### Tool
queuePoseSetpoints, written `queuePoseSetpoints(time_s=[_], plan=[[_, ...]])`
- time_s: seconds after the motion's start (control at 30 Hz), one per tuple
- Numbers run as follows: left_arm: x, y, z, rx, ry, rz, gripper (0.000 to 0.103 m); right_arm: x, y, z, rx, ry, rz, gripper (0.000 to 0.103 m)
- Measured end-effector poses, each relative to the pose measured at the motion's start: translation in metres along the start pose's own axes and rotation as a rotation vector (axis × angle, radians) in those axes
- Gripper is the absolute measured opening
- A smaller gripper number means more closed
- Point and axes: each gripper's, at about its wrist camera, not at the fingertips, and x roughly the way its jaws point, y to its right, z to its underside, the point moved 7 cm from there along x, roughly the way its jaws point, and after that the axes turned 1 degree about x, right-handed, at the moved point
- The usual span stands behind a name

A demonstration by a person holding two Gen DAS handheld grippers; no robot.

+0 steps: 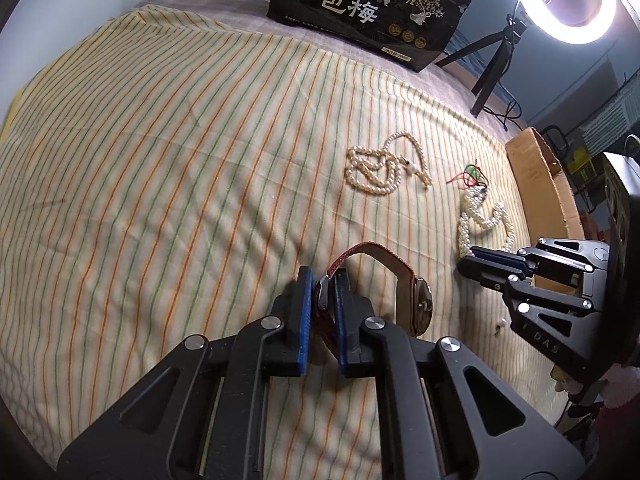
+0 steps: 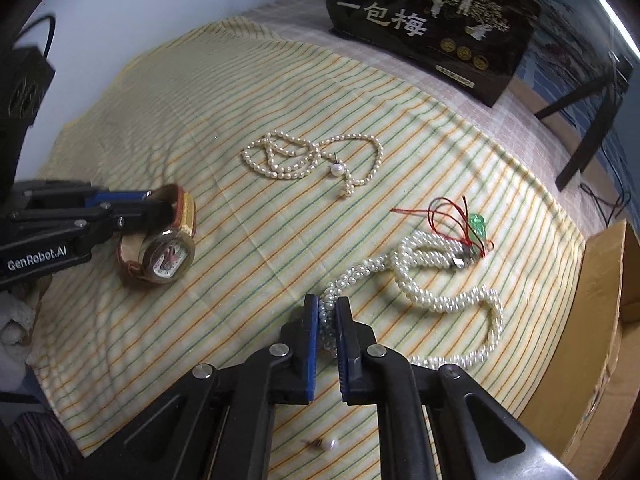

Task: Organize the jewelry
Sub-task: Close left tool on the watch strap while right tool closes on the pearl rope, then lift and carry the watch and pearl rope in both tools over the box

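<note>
You have a striped cloth (image 1: pixel 180 152) spread over the bed. A black printed box (image 1: pixel 368 8) stands at its far edge, a lit ring light (image 1: pixel 576 20) on a tripod (image 1: pixel 492 64) beside it, and a cardboard box (image 2: pixel 600 320) at the right.

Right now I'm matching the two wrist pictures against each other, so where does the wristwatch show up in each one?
Left wrist view: the wristwatch sits low at center-right, its red strap pinched in the left tool.
Right wrist view: the wristwatch lies at the left edge, middle height, held by the left tool coming in from the left.
Shared landmark: the black box with white characters, at the top of both.
</note>
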Motion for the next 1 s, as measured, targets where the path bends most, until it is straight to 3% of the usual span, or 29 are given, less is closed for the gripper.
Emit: queuePoseSetpoints(time_s=[0.3, 1.0], plan=[[-0.028, 0.011, 0.013, -0.001, 0.027, 0.022, 0.008, -0.047, 0.012, 0.012, 0.135, 0.090, -0.089, 0.005], [-0.098, 0.066, 0.016, 0.071, 0.136, 0.057, 0.008, -0.157, 0.038, 0.016, 0.220, 0.293, -0.030, 0.005]])
